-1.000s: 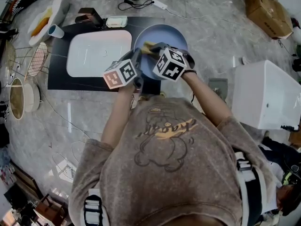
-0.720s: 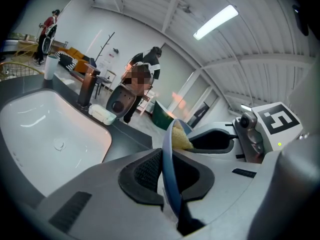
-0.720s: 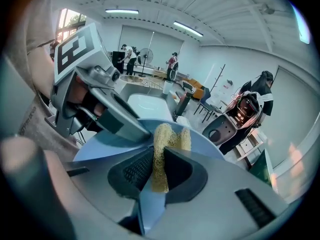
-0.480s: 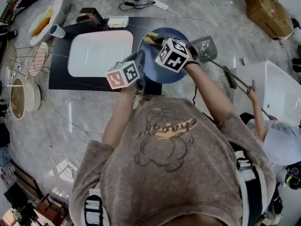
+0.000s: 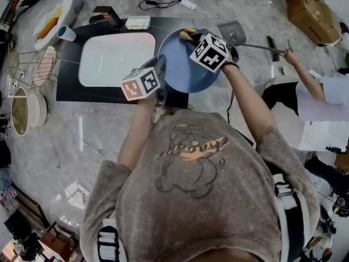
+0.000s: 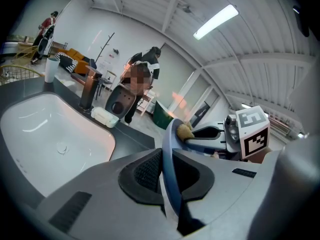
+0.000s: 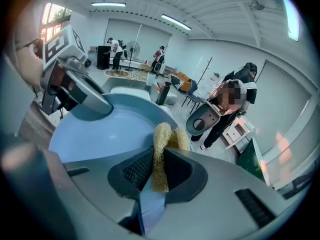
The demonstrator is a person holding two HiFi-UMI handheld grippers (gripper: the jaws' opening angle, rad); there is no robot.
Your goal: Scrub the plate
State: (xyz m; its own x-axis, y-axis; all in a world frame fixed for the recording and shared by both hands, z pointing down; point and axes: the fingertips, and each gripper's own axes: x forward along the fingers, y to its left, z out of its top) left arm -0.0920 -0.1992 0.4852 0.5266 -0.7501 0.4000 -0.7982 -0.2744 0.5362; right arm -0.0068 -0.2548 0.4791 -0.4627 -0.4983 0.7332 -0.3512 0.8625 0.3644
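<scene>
A blue plate (image 5: 185, 64) is held tilted above the black counter, to the right of the white sink (image 5: 114, 59). My left gripper (image 5: 159, 76) is shut on the plate's near left rim (image 6: 170, 184); the rim runs edge-on between its pads. My right gripper (image 5: 191, 37) is shut on a yellow scrub sponge (image 7: 161, 154) and presses it against the plate's far rim (image 7: 125, 129). In the left gripper view the sponge (image 6: 185, 131) shows at the plate's top edge, with the right gripper (image 6: 186, 135) behind it.
A soap dish (image 5: 135, 23) and a dark faucet (image 5: 106, 16) stand behind the sink. A cup (image 5: 65, 35) and wire racks (image 5: 32, 70) lie at the left. At the right a person (image 5: 311, 86) reaches in with a long-handled dustpan (image 5: 234, 34).
My right gripper has slid the sponge from the plate's middle up to its far rim. The left gripper has held still. The person with the dustpan has come in at the right.
</scene>
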